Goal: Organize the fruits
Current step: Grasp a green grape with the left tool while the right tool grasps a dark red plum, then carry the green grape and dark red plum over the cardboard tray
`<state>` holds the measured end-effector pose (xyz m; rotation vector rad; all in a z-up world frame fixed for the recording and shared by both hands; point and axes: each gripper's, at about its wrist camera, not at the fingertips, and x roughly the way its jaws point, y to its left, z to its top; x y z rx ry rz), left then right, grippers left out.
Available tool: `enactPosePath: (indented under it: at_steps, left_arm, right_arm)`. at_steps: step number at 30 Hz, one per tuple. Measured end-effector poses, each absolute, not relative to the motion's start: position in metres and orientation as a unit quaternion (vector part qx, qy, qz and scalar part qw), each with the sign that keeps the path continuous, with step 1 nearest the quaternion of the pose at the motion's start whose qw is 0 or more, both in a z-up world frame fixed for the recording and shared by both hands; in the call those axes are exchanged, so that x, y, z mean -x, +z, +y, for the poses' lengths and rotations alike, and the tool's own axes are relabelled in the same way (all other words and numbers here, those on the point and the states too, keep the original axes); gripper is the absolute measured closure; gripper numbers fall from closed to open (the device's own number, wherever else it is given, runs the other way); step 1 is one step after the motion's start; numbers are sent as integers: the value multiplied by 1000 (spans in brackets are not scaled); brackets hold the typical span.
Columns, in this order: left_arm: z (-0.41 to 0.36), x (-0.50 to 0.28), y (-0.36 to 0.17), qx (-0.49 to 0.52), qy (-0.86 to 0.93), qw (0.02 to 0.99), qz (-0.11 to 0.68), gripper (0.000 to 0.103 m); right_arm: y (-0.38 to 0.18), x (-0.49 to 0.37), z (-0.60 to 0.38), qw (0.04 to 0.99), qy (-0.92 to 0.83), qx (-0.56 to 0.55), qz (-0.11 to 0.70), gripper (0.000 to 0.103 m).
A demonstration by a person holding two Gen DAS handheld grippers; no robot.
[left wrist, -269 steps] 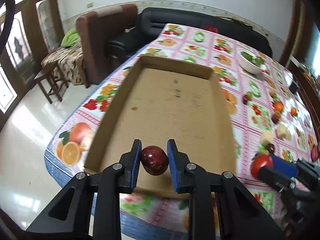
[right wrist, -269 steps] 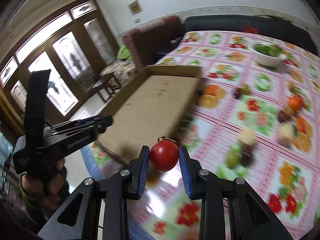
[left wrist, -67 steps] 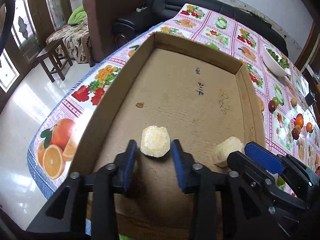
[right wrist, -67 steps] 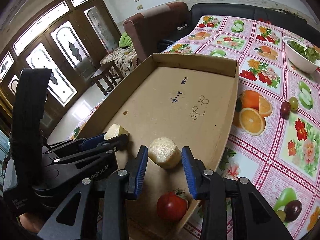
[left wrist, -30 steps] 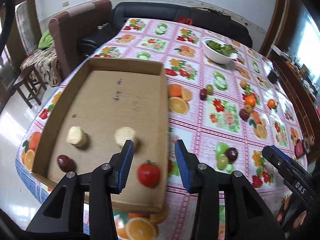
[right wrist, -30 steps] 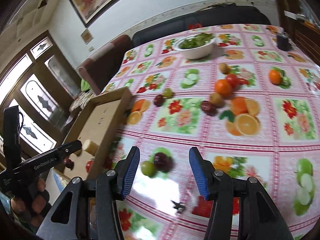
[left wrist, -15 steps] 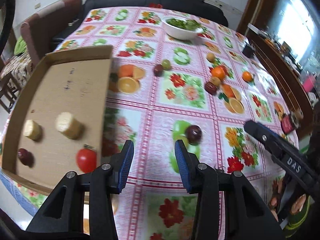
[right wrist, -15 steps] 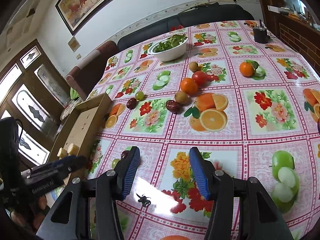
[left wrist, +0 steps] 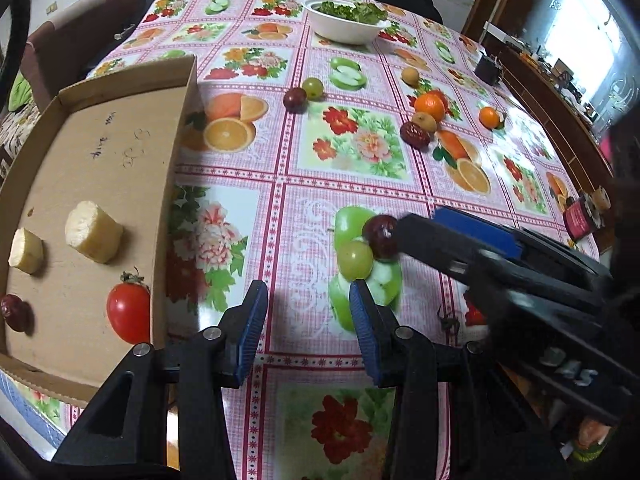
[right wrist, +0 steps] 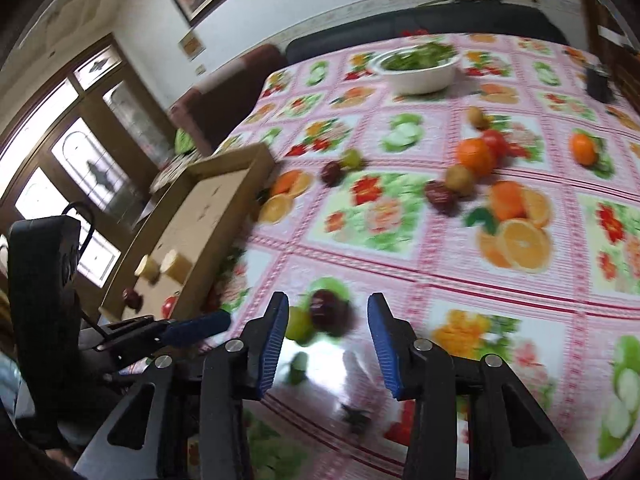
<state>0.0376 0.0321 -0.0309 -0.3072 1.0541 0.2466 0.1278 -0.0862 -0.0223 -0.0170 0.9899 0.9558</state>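
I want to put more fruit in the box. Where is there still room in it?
The box is bare across its far half, beyond the two pale chunks and around the pen marks. The near end is crowded: both chunks, the tomato against the right wall and a dark red fruit by the left one.

Green grape [left wrist: 354, 259] touching dark jujube [left wrist: 382, 232].

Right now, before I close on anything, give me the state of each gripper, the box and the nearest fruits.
left gripper: open, empty, above the tablecloth.
right gripper: open, dark red fruit ahead between its fingers.
green fruit: on the cloth, touching the dark red fruit.
cardboard box: open-topped, holding four items.
tomato: in the box, near its right wall.
two pale chunks: in the box, apart.
white bowl: filled with greens.
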Motion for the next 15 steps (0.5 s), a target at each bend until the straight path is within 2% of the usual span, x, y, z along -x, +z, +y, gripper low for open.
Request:
enactPosePath:
  at_steps: [2,5,6,7,8,9,10,15]
  left_arm:
    - [32,-37,-32,145,113,846,500,62]
    - [31,-39,-31,144,106,848,498,62]
    - [30,-41,-30,144,104,849,498,62]
    - [29,-43,-31,144,101,849,499,62]
    - [28,-46,-31,144,97,849,499,62]
    - [26,-49,-31,143,96,849,499,62]
    - [24,-52,-32,141,94,849,500,62]
    - [19,-60,-36,132,89,848,506,63]
  right_arm:
    - [-27,-127,-73,765,448,19,463,68]
    - [-34,-129,-63,772,435,35,461,70]
    - [-36,-131,-64,772,432,35,465,73]
    - [-36,-135,-67,771,431,28,467,82]
    - [-37,-139,-69,770,429,22,471,83]
    - [-39,-143,-72,768,426,17,477,82]
    - [-42,-147,-74,764,427,12,484,73]
    - [-49,-149,-69,743,443,9,501,68]
